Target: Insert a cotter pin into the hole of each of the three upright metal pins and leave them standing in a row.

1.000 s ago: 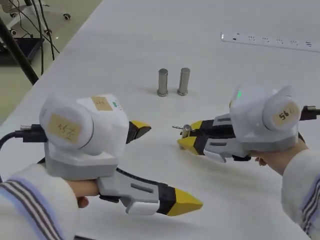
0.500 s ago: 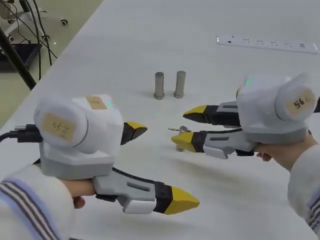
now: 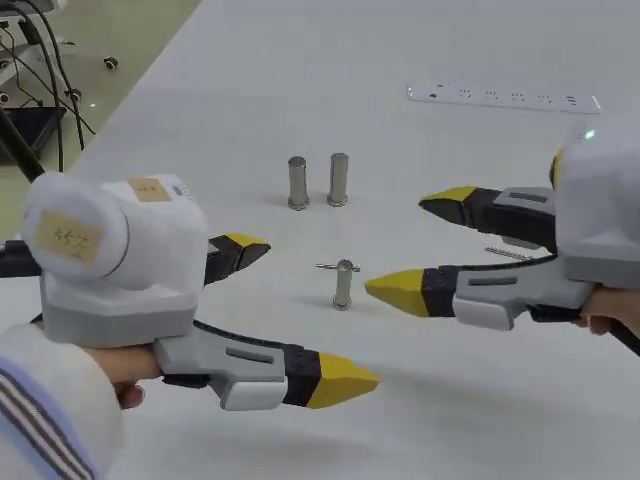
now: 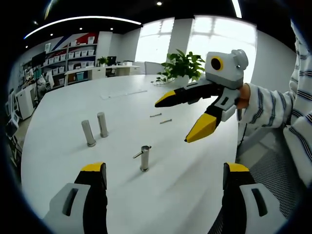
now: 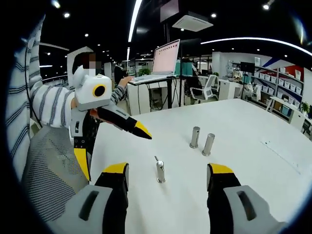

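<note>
Three upright metal pins stand on the white table (image 3: 200, 120). The nearest pin (image 3: 343, 285) (image 4: 144, 158) (image 5: 160, 171) has a cotter pin sticking sideways through its top and stands free between both grippers. Two bare pins (image 3: 297, 183) (image 3: 338, 179) stand side by side farther back, also seen as two bare pins (image 4: 88, 133) (image 5: 195, 137). My left gripper (image 3: 305, 315) (image 4: 164, 170) is open, to the left of the near pin. My right gripper (image 3: 408, 246) (image 5: 168, 169) is open, to its right, holding nothing.
Two loose cotter pins (image 4: 156, 115) (image 3: 508, 254) lie on the table beyond the right gripper. A white power strip (image 3: 500, 98) lies at the far right. Floor, cables and a stand leg (image 3: 30, 110) are past the table's left edge.
My right gripper opened, let go of the near pin with its cotter pin, and drew back to the right. The pin now stands alone. The left gripper stays open.
</note>
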The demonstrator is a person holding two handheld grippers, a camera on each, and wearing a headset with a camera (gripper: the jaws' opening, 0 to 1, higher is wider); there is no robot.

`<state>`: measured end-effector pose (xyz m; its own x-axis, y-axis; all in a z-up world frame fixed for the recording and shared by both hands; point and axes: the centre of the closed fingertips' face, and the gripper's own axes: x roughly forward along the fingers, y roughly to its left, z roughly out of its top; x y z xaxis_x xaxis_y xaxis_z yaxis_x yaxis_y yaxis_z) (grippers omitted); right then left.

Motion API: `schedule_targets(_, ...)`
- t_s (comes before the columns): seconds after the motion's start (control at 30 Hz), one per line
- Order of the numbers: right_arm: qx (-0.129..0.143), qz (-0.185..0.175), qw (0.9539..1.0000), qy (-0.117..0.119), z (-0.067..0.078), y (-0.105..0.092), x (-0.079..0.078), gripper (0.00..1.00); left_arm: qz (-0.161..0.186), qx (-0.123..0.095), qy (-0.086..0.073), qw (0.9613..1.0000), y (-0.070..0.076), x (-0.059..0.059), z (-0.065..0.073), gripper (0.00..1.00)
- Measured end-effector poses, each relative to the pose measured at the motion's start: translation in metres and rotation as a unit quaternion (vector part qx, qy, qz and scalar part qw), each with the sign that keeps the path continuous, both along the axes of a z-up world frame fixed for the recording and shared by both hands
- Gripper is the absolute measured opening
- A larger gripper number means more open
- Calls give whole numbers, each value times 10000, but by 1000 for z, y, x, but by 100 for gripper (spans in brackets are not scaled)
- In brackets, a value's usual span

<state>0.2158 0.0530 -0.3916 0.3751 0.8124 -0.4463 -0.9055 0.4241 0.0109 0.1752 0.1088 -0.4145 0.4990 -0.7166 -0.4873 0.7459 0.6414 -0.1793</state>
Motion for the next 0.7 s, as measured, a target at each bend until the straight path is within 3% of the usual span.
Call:
schedule_targets(0.17,-10,-316,9993,209,-9,-23,-6,74,18,-34,-36,10000,1,3,4,99)
schedule_targets(0.37,74,-600,9973,426,-9,-40,-14,87,51,-59,-43,10000,2,6,7,99)
schedule_targets(0.47,215,-787,9959,381,-4,-46,-15,89,74,-66,-48,9999,3,8,8,99)
schedule_targets(0.7,472,-1279,9870,851,-4,-63,-21,98,121,-97,-78,9998,4,15,12,99)
